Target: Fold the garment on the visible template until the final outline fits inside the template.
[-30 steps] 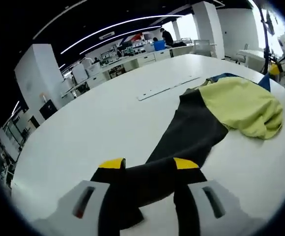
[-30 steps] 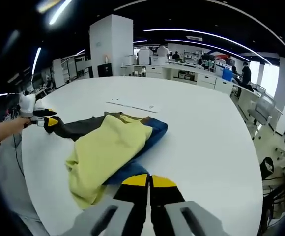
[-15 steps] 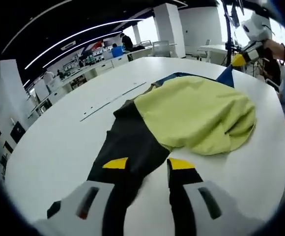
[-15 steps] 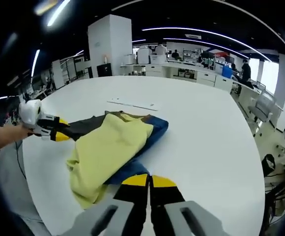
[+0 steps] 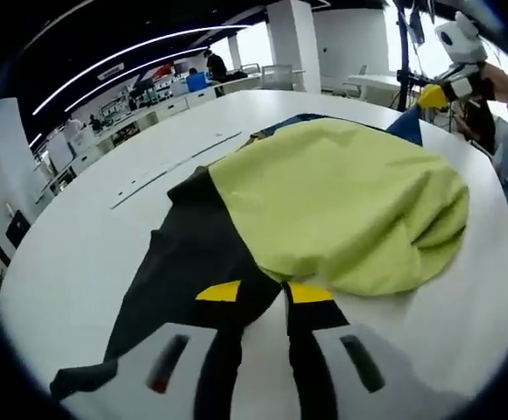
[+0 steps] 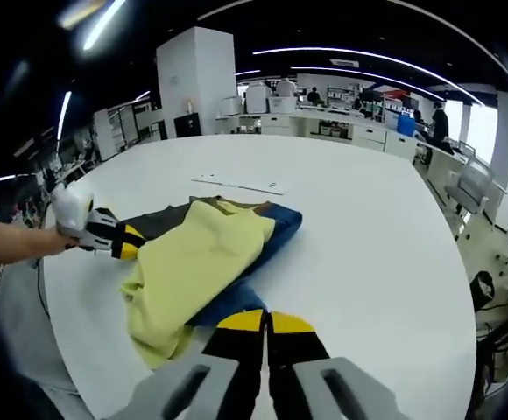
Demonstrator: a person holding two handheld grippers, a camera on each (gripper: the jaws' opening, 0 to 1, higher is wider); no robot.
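garment (image 5: 342,201) lies bunched on white tabletop (image 5: 88,245), yellow-green panel on top, black sleeve or leg part (image 5: 184,262) trailing toward left claw (image 5: 261,292), blue layer (image 6: 276,232) showing under the yellow in right gripper view. left claw: jaws a little apart w/ yellow tips, black fabric edge lying between them, near jaw looks to sit on the cloth; cannot tell if it's actually pinched. right claw (image 6: 265,322): jaws pressed together, yellow tips touching, blue hem of garment right at the tips, appears clamped on it. in right gripper view the left claw (image 6: 123,245) sits at garment's far side, held by a hand (image 6: 26,245), touching the black part. in left gripper view the right claw (image 5: 429,94) shows at far edge w/ blue corner lifted at its tip. thin pale strip (image 6: 239,185) lies on tabletop beyond garment, apart from it. office benches and a pillar in bg.
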